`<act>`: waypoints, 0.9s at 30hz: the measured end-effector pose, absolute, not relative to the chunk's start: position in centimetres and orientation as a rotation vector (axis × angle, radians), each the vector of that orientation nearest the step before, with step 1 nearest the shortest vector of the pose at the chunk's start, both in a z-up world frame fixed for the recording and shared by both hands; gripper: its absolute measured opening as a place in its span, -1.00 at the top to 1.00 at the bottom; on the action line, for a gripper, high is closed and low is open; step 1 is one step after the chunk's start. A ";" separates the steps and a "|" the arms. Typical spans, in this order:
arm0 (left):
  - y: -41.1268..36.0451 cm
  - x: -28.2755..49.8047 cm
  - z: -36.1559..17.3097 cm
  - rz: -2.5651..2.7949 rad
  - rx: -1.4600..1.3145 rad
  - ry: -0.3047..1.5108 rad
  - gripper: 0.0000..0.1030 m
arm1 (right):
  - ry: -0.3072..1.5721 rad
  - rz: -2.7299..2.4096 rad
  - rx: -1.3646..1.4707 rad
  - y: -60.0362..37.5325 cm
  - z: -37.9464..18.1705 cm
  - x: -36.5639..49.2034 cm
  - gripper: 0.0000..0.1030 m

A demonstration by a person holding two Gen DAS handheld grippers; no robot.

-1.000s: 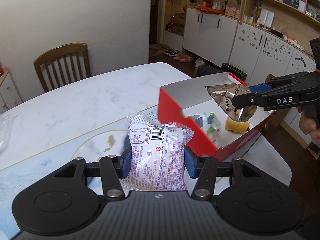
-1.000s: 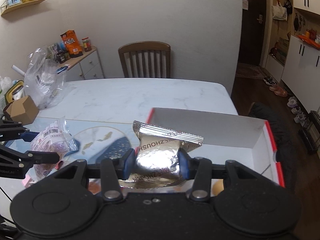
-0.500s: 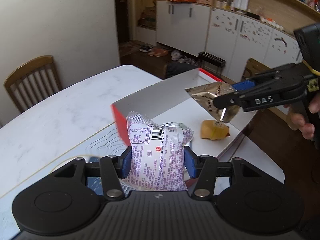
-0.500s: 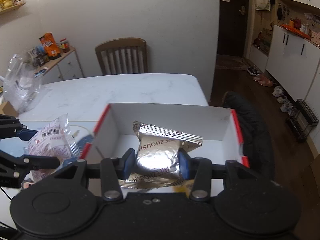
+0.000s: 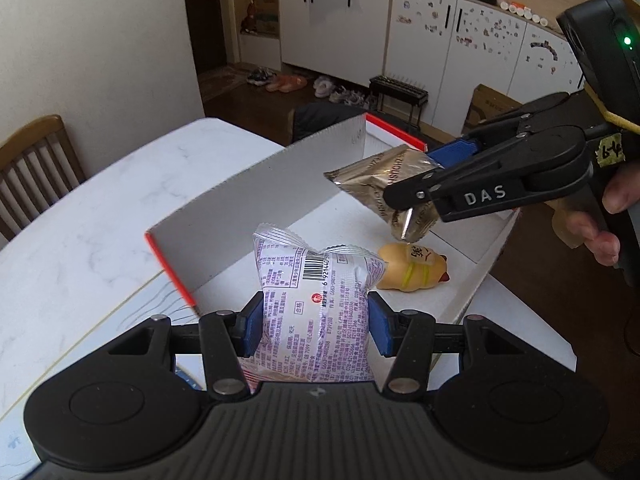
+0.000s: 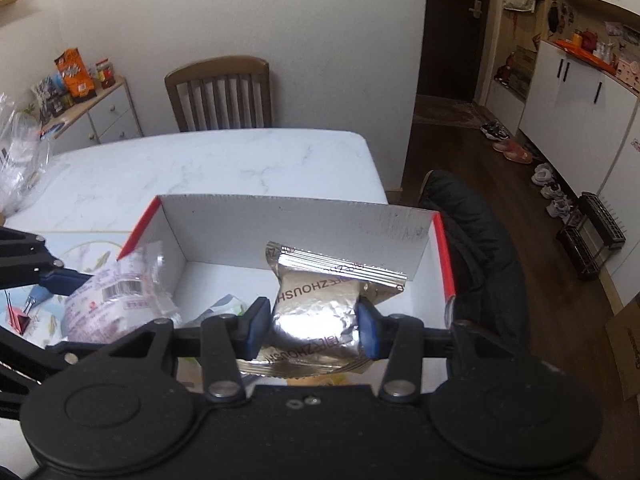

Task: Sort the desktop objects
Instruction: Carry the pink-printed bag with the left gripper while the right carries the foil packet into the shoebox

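Hovering over the box (image 5: 280, 176), each gripper clamps a snack packet.

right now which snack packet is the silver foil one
The silver foil packet in the right gripper; the left gripper holds a white packet with purple print.

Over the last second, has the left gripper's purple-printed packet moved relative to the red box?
Yes. The purple-printed packet was short of the red box's near red wall; in the left wrist view it now sits past that wall, over the white floor beside the yellow toy.
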State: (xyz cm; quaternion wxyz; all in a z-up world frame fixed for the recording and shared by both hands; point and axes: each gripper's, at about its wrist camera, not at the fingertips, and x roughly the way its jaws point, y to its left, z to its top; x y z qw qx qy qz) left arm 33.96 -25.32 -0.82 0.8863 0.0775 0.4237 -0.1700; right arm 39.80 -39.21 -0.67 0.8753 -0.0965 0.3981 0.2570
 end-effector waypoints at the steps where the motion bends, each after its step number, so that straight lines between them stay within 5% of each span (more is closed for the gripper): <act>1: -25.6 34.3 -1.1 -0.357 0.167 0.887 0.00 | 0.835 0.539 -0.216 -39.0 -0.9 40.0 0.12; 27: -27.4 39.1 -5.0 -0.352 0.246 0.992 0.00 | 1.006 0.551 -0.363 -35.0 -6.9 45.8 0.12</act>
